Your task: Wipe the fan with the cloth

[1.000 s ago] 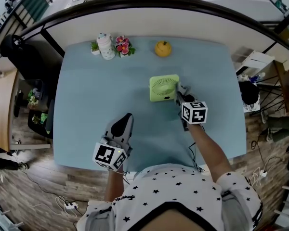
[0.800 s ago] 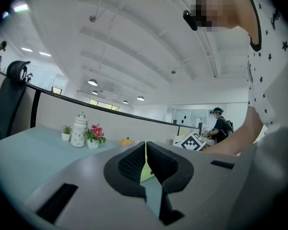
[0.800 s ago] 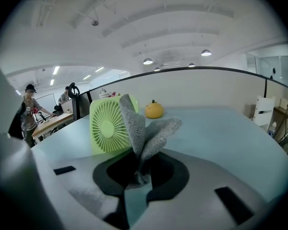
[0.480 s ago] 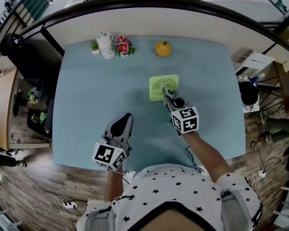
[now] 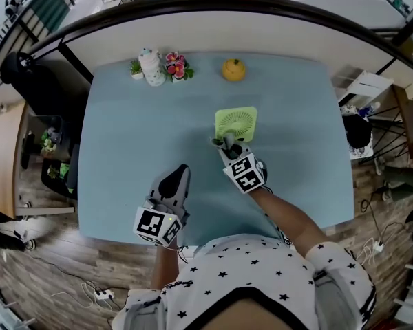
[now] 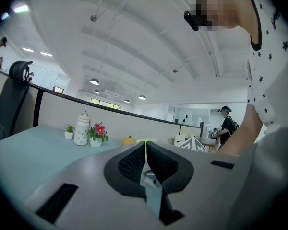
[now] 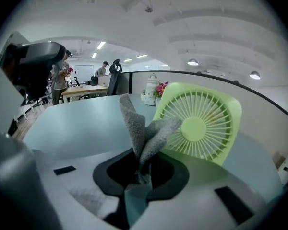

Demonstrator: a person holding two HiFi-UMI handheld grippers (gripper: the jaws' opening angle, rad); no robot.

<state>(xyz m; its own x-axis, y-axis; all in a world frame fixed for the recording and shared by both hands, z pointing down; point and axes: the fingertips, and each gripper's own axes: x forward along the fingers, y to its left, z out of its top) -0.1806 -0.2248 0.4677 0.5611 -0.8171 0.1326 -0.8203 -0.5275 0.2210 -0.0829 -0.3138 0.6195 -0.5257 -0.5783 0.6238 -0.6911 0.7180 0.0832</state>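
Note:
A small green fan (image 5: 236, 124) stands on the blue table (image 5: 124, 136), right of centre; in the right gripper view the green fan (image 7: 201, 126) faces me, close ahead. My right gripper (image 5: 225, 143) is shut on a grey cloth (image 7: 143, 131), whose folds stick up at the fan's left front edge. In the head view the grey cloth (image 5: 227, 141) shows just below the fan. My left gripper (image 5: 177, 177) rests near the table's front, shut with nothing in it, well left of the fan.
At the table's back edge stand a white jar (image 5: 151, 67), a small potted plant (image 5: 135, 67), pink flowers (image 5: 175, 64) and a yellow ornament (image 5: 233, 69). A black office chair (image 5: 27, 81) sits off the left side. A dark partition rail runs behind the table.
My right gripper with the cloth has swung from the fan's right side leftward, across its front, to its lower left corner. The left gripper has stayed still.

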